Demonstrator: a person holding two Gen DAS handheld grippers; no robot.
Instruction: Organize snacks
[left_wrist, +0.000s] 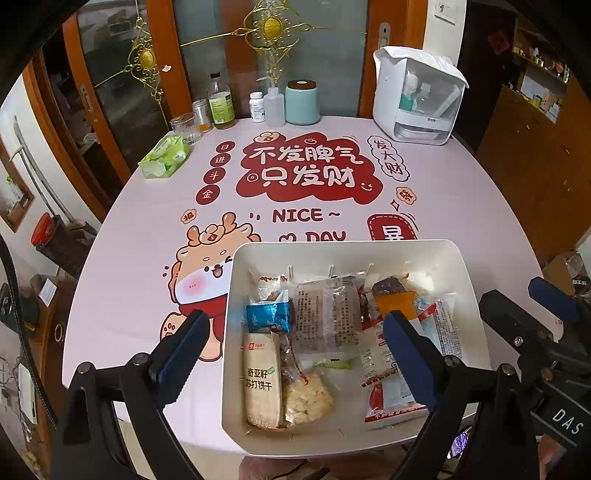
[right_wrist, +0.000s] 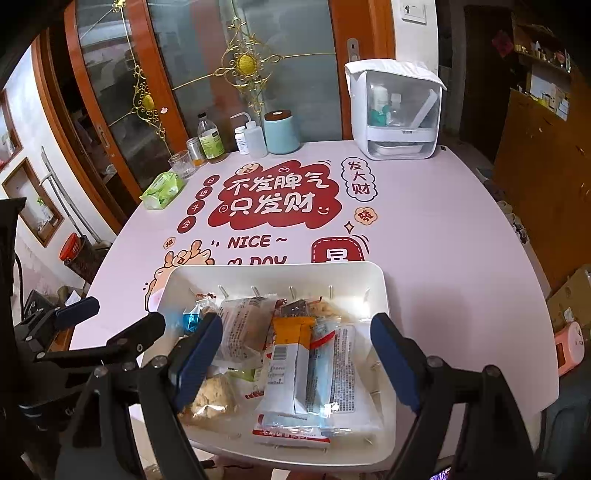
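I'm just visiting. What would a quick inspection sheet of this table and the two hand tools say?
Surface: pink table with red cartoon print.
Job's things: white tray at the near edge, filled with wrapped snacks; cracker pack, blue packet.
Clutter: far side holds tissue pack, glass, bottles, blue canister, white box.
Grippers: left gripper open; right gripper open over the tray, nothing held.
Cables: nothing seen.
Surroundings: glass door, shelves.
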